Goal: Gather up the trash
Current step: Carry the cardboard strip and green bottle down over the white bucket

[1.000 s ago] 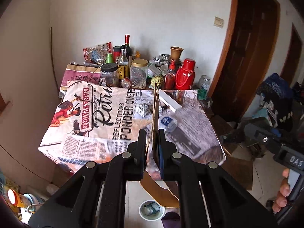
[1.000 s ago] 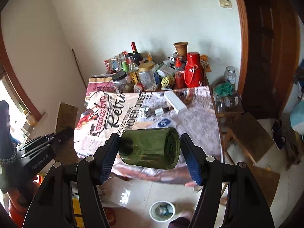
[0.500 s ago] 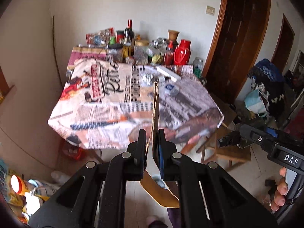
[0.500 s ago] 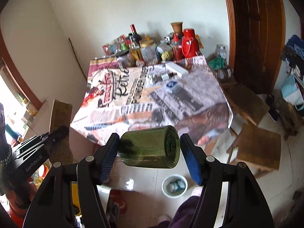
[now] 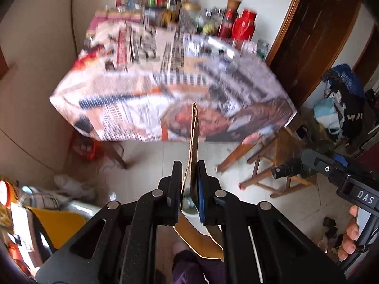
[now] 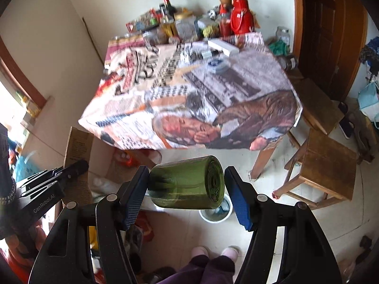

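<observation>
My left gripper (image 5: 188, 165) is shut on a flat piece of brown cardboard (image 5: 194, 130), held edge-on above the floor in front of the table. My right gripper (image 6: 187, 172) is shut on a green glass bottle (image 6: 187, 182) lying sideways between its blue pads, base toward the right. A small white bucket (image 6: 215, 210) with scraps inside stands on the floor right below the bottle; it shows partly behind the left fingers (image 5: 187, 203). The right gripper also appears at the right of the left wrist view (image 5: 331, 170).
A table (image 6: 189, 99) with a newspaper-print cloth stands ahead, its far end crowded with jars, bottles and a red thermos (image 6: 241, 21). Wooden stools (image 6: 324, 165) stand at the right. A cardboard box (image 6: 78, 146) and clutter lie at the left. My feet (image 6: 213, 252) are below.
Both grippers have pulled back from the table and tilted down toward the floor, still holding the cardboard and bottle. The white bucket now sits nearer under the right gripper.
</observation>
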`<state>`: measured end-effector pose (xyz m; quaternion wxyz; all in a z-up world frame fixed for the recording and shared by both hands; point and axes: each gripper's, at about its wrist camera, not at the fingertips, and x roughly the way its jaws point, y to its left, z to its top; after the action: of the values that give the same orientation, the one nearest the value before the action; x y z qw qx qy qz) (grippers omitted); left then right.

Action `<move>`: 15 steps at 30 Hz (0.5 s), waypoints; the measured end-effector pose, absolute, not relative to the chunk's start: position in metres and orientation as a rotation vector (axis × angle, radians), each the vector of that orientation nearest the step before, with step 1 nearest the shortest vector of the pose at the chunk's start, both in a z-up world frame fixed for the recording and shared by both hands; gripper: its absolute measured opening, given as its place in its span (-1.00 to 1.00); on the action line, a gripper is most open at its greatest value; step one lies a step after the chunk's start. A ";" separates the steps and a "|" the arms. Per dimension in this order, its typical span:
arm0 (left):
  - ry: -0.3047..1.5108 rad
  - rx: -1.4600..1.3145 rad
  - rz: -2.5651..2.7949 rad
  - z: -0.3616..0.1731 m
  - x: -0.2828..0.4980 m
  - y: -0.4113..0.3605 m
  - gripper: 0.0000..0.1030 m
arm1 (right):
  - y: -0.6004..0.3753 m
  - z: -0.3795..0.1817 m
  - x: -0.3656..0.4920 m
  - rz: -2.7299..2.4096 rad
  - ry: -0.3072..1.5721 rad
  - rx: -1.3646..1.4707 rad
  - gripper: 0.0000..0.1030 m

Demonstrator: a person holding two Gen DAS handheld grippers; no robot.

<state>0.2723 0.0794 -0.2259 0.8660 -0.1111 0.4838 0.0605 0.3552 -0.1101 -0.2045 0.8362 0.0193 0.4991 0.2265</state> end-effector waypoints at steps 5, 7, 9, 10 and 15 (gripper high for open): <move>1.107 -0.271 0.126 -0.301 0.289 0.066 -0.80 | -0.117 -0.271 0.369 0.483 1.137 0.007 0.21; 1.140 -0.280 0.129 -0.334 0.294 0.060 -0.80 | -0.119 -0.301 0.373 0.481 1.176 -0.004 0.21; 1.169 -0.282 0.133 -0.361 0.298 0.056 -0.80 | -0.120 -0.334 0.378 0.480 1.216 -0.005 0.21; 1.185 -0.288 0.132 -0.376 0.299 0.055 -0.80 | -0.120 -0.348 0.381 0.479 1.231 -0.006 0.21; 1.263 -0.331 0.135 -0.454 0.302 0.053 -0.80 | -0.112 -0.419 0.393 0.499 1.280 -0.052 0.21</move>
<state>0.3019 0.0526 -0.4537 0.7922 -0.1540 0.5872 0.0628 0.3932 -0.1119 -0.4185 0.7728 -0.0241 0.5908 0.2304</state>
